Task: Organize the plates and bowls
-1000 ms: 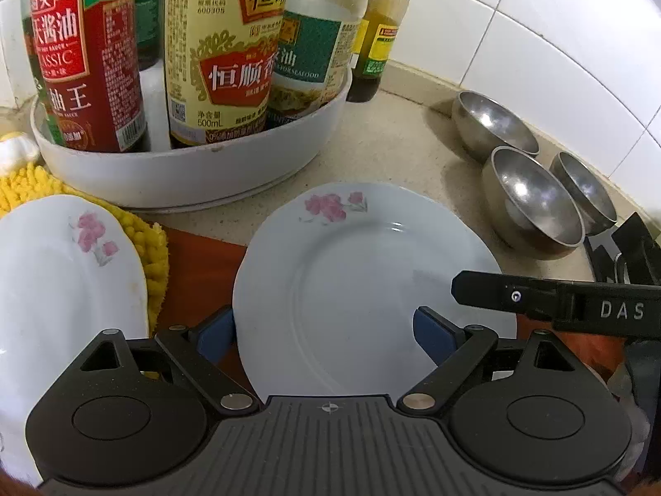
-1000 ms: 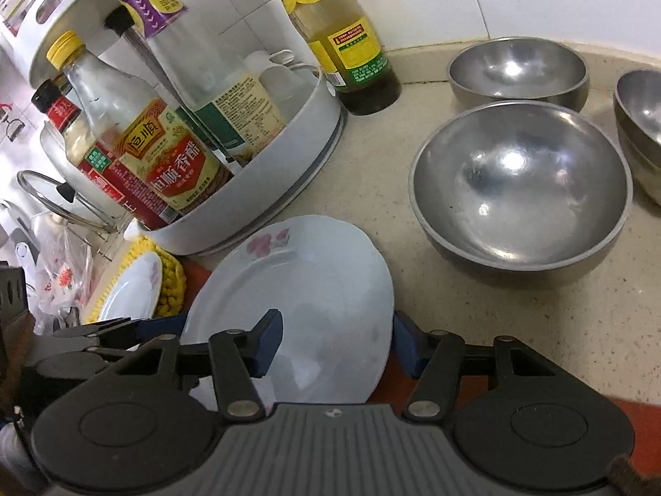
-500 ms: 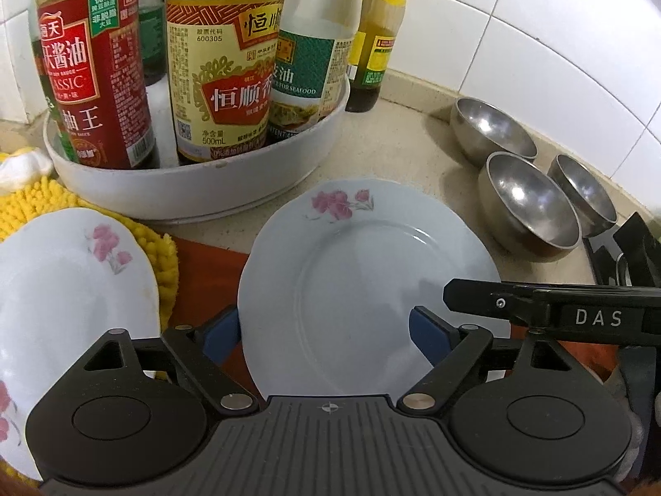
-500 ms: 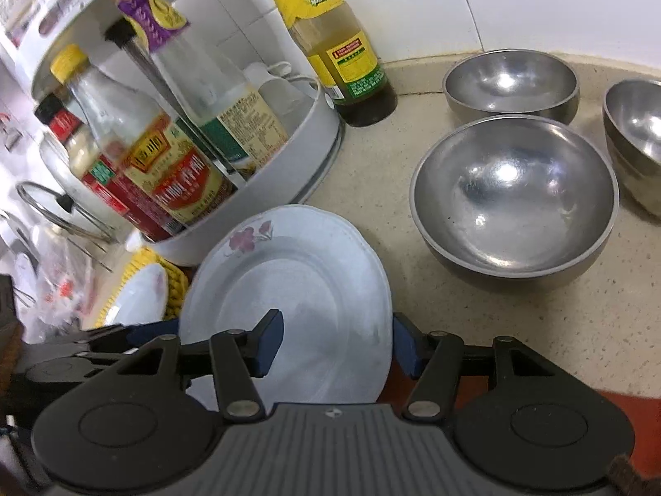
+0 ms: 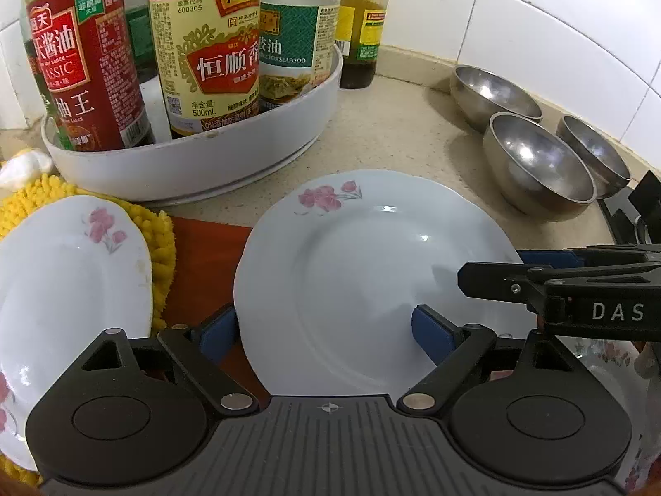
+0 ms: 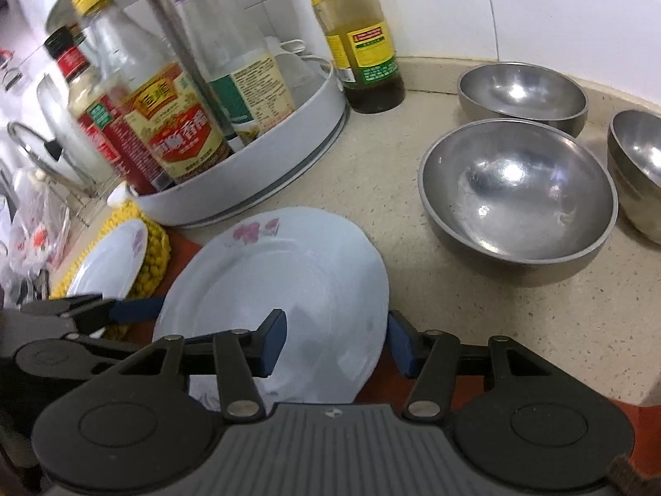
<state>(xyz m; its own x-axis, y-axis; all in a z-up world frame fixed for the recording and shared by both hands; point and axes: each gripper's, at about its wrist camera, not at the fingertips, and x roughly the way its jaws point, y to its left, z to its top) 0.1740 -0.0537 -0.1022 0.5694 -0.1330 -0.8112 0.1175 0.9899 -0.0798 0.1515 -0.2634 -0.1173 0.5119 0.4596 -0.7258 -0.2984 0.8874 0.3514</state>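
A white plate with pink flowers (image 5: 363, 273) lies on the counter between both grippers; it also shows in the right wrist view (image 6: 281, 289). My left gripper (image 5: 326, 330) is open, its pads either side of the plate's near-left edge. My right gripper (image 6: 334, 343) is open, straddling the plate's right edge. A second flowered plate (image 5: 62, 281) rests on a yellow mat (image 5: 161, 248) at the left. Three steel bowls (image 6: 516, 190) stand to the right. Another flowered plate (image 5: 607, 355) peeks out under the right gripper.
A white turntable tray (image 5: 198, 165) of sauce bottles stands behind the plates, with a yellow-labelled bottle (image 6: 363, 41) beside it. A tiled wall (image 5: 537, 20) runs along the back. A red board (image 5: 202, 256) lies under the plates. A black stove grate (image 5: 636, 206) is at far right.
Both grippers have drawn back slightly and risen a little; the middle plate sits a bit further forward in view. Both stay open around the plate.
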